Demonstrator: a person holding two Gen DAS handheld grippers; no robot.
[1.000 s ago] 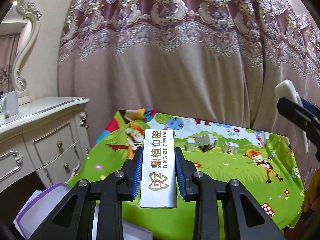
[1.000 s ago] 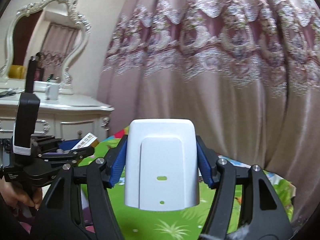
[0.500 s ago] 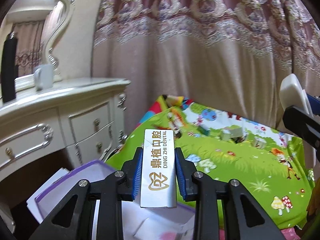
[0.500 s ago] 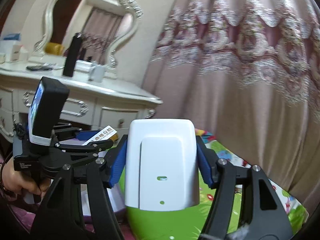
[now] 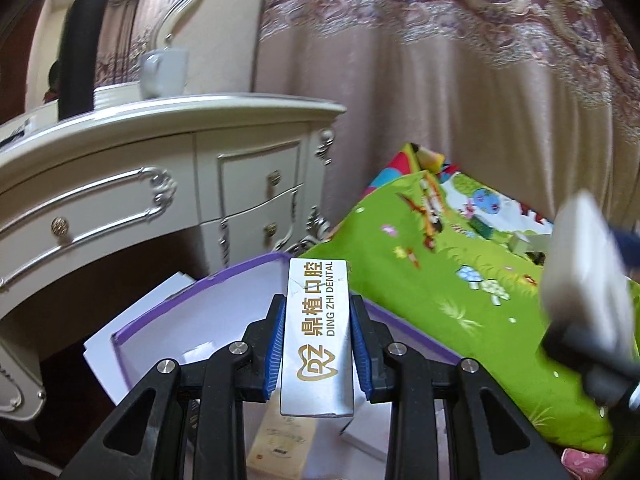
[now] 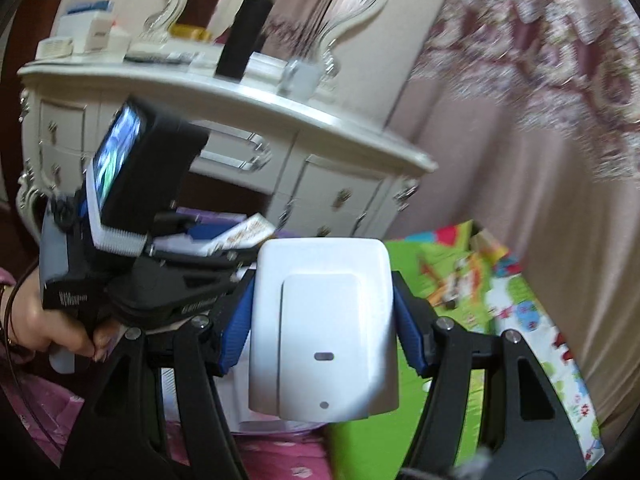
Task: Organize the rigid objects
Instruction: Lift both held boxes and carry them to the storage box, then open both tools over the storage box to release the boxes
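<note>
The left gripper (image 5: 317, 344) pinches a slim silver box (image 5: 318, 344) with gold lettering, its blue pads tight on both long sides. The silver box hangs above an open purple-edged bin (image 5: 208, 312) that sits below a white dresser (image 5: 160, 168), just left of a green cartoon mat (image 5: 440, 288). Flat cartons (image 5: 280, 440) lie inside the bin. The right gripper (image 6: 322, 328) clamps a white plastic case (image 6: 324, 332) by its two sides, near the left gripper and to its right. A hand (image 6: 60, 332) grasps the left gripper's handle. A mug (image 5: 164, 72) stands on the dresser.
</note>
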